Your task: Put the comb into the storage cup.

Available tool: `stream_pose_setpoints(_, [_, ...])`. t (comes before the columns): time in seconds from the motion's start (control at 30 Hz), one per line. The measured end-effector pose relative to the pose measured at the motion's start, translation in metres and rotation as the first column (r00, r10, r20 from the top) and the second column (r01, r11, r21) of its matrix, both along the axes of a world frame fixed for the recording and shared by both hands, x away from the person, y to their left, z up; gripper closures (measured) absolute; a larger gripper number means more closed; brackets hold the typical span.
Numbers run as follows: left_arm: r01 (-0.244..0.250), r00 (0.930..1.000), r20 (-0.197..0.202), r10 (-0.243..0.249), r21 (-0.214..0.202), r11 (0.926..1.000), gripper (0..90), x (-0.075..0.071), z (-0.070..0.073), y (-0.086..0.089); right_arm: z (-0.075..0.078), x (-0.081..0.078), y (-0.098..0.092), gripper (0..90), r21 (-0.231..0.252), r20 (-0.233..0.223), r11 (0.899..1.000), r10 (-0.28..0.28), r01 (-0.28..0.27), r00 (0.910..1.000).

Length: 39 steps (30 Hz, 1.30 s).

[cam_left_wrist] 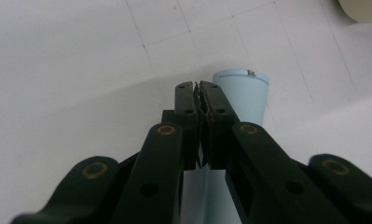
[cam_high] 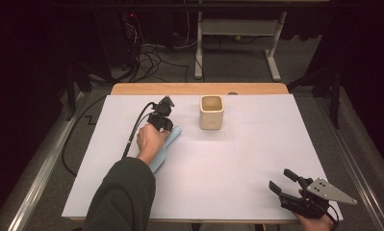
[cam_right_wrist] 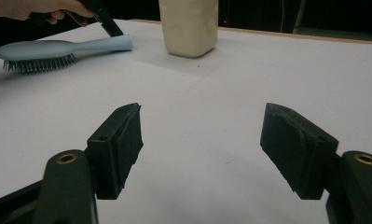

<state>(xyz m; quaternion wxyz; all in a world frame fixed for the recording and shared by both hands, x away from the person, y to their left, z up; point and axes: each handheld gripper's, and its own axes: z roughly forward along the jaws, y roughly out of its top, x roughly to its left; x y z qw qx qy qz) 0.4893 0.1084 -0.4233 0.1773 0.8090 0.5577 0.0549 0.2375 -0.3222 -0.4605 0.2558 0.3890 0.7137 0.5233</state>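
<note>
A light blue hairbrush lies bristles down on the white sheet, left of centre, partly under the person's left hand. In the right gripper view the hairbrush shows its handle pointing toward a cream square cup. My left gripper is shut, its jaws pressed together with nothing between them, tips down on top of the brush handle near its end. In the high view the left gripper sits left of the cup. My right gripper rests at the front right, open with nothing between its fingers.
The white sheet covers a wooden table whose far edge shows behind the cup. A black cable trails left from the left gripper. Table legs and cables stand on the floor beyond.
</note>
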Motion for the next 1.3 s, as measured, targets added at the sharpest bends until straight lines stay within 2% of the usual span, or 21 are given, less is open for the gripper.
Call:
stream_pose_setpoints(0.33, [0.013, 0.9999, -0.004, -0.013, -0.016, 0.9998, 87.1, -0.002, 0.0, -0.003, 0.0, 0.0, 0.0, 29.6, -0.001, -0.001, 1.0, 0.002, -0.002, 1.0])
stream_pose_setpoints(0.6, [0.047, 0.9988, -0.008, -0.048, -0.026, 0.9985, 87.1, -0.006, 0.0, -0.011, 0.0, 0.0, 0.0, 29.3, 0.014, -0.004, 1.0, 0.004, -0.004, 1.0])
stream_pose_setpoints(1.1, [0.114, 0.9931, -0.026, -0.115, -0.023, 0.9932, 87.4, -0.017, -0.002, -0.027, 0.0, 0.001, 0.0, 29.2, 0.007, -0.004, 1.0, 0.001, -0.001, 1.0])
stream_pose_setpoints(1.3, [0.145, 0.989, -0.026, -0.146, -0.018, 0.9892, 87.4, -0.024, -0.002, -0.034, -0.001, 0.002, 0.0, 28.8, 0.007, -0.021, 1.0, -0.004, 0.004, 0.9998])
